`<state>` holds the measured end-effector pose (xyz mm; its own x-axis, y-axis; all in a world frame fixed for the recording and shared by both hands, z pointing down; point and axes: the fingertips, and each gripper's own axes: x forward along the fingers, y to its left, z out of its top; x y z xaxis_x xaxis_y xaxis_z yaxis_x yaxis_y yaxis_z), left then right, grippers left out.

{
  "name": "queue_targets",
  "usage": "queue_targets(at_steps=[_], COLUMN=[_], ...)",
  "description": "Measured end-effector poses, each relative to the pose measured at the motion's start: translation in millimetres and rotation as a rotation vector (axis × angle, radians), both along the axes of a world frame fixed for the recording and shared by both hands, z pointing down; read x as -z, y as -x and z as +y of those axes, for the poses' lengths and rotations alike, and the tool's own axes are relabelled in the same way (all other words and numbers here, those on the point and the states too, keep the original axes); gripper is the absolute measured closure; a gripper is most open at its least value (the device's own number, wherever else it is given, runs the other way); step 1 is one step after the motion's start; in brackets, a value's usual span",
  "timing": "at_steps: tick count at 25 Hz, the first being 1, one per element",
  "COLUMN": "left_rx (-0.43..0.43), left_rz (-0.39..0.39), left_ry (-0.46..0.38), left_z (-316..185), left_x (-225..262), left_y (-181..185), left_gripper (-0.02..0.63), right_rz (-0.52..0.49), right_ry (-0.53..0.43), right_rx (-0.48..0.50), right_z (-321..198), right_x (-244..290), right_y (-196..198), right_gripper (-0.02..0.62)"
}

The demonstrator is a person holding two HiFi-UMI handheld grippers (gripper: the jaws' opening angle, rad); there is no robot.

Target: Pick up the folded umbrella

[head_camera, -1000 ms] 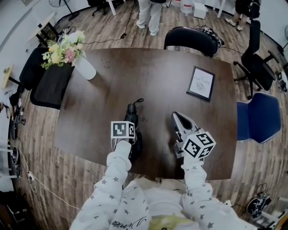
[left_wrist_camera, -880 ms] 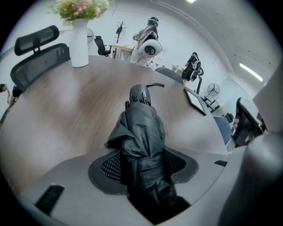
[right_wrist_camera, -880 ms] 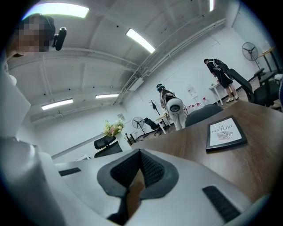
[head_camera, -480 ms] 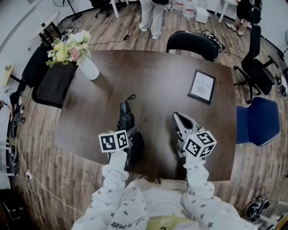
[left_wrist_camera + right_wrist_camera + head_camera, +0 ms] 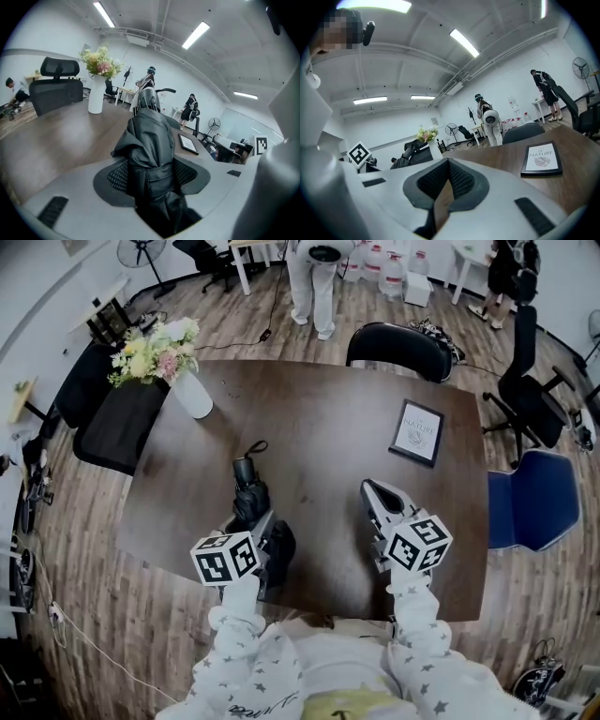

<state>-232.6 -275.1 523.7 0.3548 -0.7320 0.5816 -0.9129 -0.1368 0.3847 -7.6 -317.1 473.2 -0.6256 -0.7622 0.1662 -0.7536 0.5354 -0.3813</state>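
The folded black umbrella (image 5: pixel 249 501) hangs over the dark wooden table (image 5: pixel 319 409), its handle and strap loop pointing away from me. My left gripper (image 5: pixel 263 532) is shut on its wrapped body, and the marker cube sits just behind. In the left gripper view the umbrella (image 5: pixel 148 136) fills the gap of the left gripper (image 5: pixel 150 180), and both ribbed pads (image 5: pixel 117 176) press its sides. My right gripper (image 5: pixel 372 489) hovers low over the table to the right, shut and holding nothing. In its own view the right gripper (image 5: pixel 448 174) shows only bare table beyond its tips.
A white vase of flowers (image 5: pixel 192 395) stands at the table's far left corner. A framed picture (image 5: pixel 418 431) lies at the far right. A black chair (image 5: pixel 398 338) sits at the far side, a blue chair (image 5: pixel 525 498) to the right, another black chair (image 5: pixel 117 423) to the left. A person (image 5: pixel 314 277) stands beyond.
My left gripper has risen with the umbrella and drawn left and toward me in the head view; the umbrella now points up and away. The right gripper has stayed put.
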Motion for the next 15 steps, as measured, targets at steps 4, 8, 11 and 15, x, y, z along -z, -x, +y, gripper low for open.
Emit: queue_targets(at_steps=[4,8,11,15], left_rx=[0.003,0.01,0.02,0.03], left_rz=[-0.01,-0.049,-0.063,-0.084], left_ry=[-0.08,-0.151,-0.197,-0.252], left_z=[4.7,7.0,8.3,11.5], left_x=[25.1,47.7,62.8,78.6], left_y=[7.0,15.2,19.5,24.4], left_gripper=[0.364,0.364,0.364,0.364], right_rz=[0.021,0.057,0.06,0.066], right_ry=[-0.03,-0.085,-0.114,-0.132], right_rx=[-0.011,-0.024,-0.047,-0.058], right_z=[0.4,-1.5,-3.0,1.0], right_x=[8.8,23.4,32.8,38.0], right_y=[-5.2,-9.8,-15.5,-18.6], right_gripper=[0.574,0.574,0.574,0.574])
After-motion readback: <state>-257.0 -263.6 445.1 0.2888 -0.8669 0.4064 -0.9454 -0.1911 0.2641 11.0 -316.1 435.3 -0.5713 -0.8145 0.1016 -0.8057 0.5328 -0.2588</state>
